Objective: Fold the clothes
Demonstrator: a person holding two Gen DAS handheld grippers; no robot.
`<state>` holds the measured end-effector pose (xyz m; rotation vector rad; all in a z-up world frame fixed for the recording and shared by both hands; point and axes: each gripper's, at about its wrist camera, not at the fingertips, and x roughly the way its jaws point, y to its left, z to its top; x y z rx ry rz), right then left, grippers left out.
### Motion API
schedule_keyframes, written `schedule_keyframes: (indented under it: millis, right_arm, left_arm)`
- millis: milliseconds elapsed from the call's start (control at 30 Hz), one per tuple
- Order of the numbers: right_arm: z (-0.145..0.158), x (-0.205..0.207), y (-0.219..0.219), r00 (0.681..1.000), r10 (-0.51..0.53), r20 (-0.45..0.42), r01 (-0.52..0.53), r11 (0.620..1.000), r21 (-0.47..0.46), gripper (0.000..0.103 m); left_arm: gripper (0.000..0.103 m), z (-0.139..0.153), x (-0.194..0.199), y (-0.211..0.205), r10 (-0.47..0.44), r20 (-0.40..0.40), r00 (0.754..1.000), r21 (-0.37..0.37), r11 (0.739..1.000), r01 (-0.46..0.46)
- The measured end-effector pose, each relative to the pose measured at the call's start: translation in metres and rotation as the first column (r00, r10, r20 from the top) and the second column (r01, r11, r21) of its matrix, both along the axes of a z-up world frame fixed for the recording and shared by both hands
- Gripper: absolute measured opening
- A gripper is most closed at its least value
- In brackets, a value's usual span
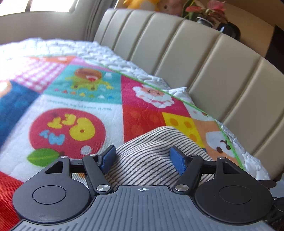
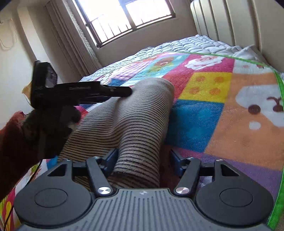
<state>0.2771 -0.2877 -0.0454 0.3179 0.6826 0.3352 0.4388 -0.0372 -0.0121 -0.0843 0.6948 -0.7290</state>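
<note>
A beige garment with thin dark stripes (image 2: 134, 120) lies bunched on a colourful patchwork blanket (image 2: 209, 106). My right gripper (image 2: 142, 160) is open, its blue pads either side of a raised fold of the garment. My left gripper (image 1: 142, 158) is open too, with the striped cloth (image 1: 150, 156) humped between its blue pads. In the right wrist view the left gripper (image 2: 124, 92) comes in from the left, held by a dark-gloved hand, its tip resting on the garment's far end.
A padded beige headboard (image 1: 204, 58) runs along the bed's right side. A white quilted cover (image 1: 106, 53) lies beyond the blanket. A barred window (image 2: 127, 19) and curtain stand at the far end. Plush toys and a potted plant (image 1: 207, 12) sit behind the headboard.
</note>
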Motion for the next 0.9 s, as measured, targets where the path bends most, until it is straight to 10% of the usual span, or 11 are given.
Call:
schedule_keyframes:
  millis: [133, 333, 600, 900]
  right_arm:
    - [0.004, -0.023, 0.0, 0.996, -0.058, 0.073, 0.061, 0.997, -0.046, 0.103]
    - [0.014, -0.07, 0.004, 0.985, -0.075, 0.153, 0.095, 0.987, -0.129, 0.103]
    - [-0.007, -0.1, 0.023, 0.997, -0.017, 0.078, 0.044, 0.932, -0.36, 0.103]
    - [-0.013, -0.101, 0.013, 0.994, -0.035, 0.108, 0.066, 0.952, -0.3, 0.103]
  left_arm:
    - [0.1, 0.019, -0.075, 0.025, 0.117, 0.09, 0.989, 0.0, 0.993, -0.118]
    - [0.103, 0.0, -0.197, 0.033, 0.332, 0.102, 0.938, 0.041, 0.94, -0.338]
    - [0.103, -0.036, -0.249, 0.002, 0.458, 0.14, 0.878, 0.269, 0.835, -0.479]
    - [0.103, -0.04, -0.255, 0.011, 0.485, 0.153, 0.861, 0.226, 0.831, -0.508]
